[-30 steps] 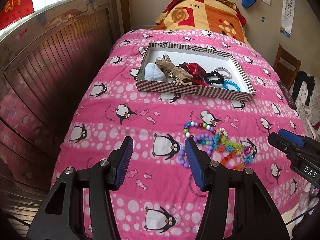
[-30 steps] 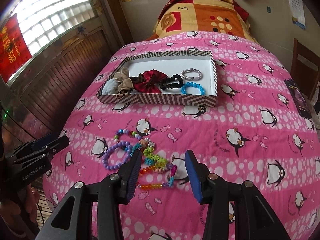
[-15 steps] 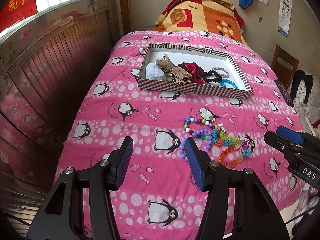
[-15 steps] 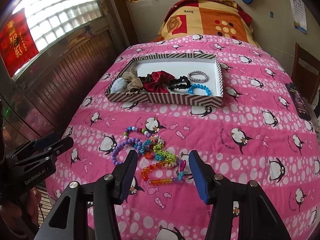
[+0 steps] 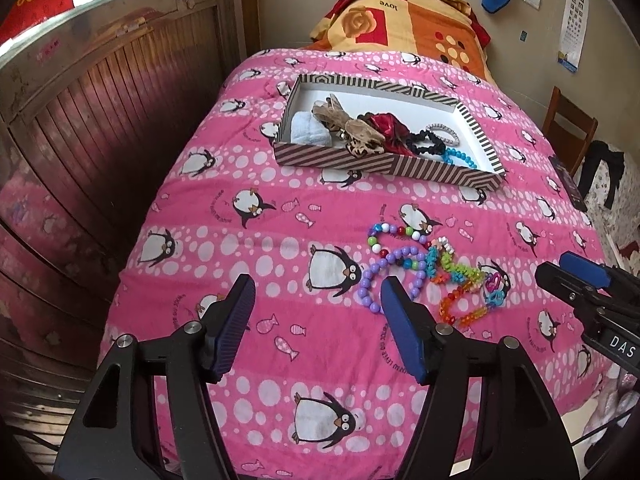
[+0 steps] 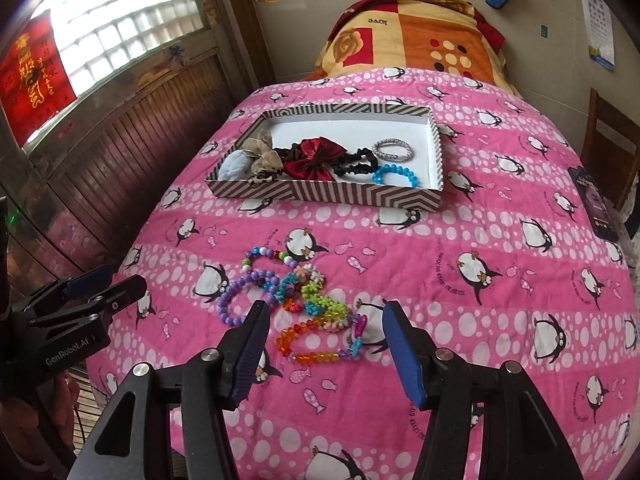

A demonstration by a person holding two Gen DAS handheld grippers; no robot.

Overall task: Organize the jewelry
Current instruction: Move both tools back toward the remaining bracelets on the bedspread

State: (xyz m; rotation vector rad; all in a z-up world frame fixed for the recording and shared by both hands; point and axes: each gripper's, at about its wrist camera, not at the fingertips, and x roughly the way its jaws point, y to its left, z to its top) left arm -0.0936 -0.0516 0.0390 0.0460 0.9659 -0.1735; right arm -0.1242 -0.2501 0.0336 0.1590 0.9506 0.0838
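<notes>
A heap of bead bracelets (image 5: 436,270) lies on the pink penguin bedspread; it also shows in the right wrist view (image 6: 296,300). It includes a purple bead bracelet (image 6: 240,292) and an orange one (image 6: 308,340). A striped box (image 5: 384,164) farther up the bed holds a red bow (image 6: 314,158), a black scrunchie, a silver bracelet (image 6: 392,150) and a blue bead bracelet (image 6: 396,174). My left gripper (image 5: 318,304) is open and empty, above the bedspread left of the heap. My right gripper (image 6: 324,328) is open and empty, its fingers on either side of the heap's near end.
A wooden panelled wall (image 5: 80,120) runs along the bed's left side. An orange patterned pillow (image 6: 408,36) lies at the head. A wooden chair (image 5: 568,120) and a dark flat object (image 6: 596,208) are at the right edge of the bed.
Both grippers have drawn back and up from the bed, so the heap and box look farther away. The right gripper has opened wider. The jewelry has not moved.
</notes>
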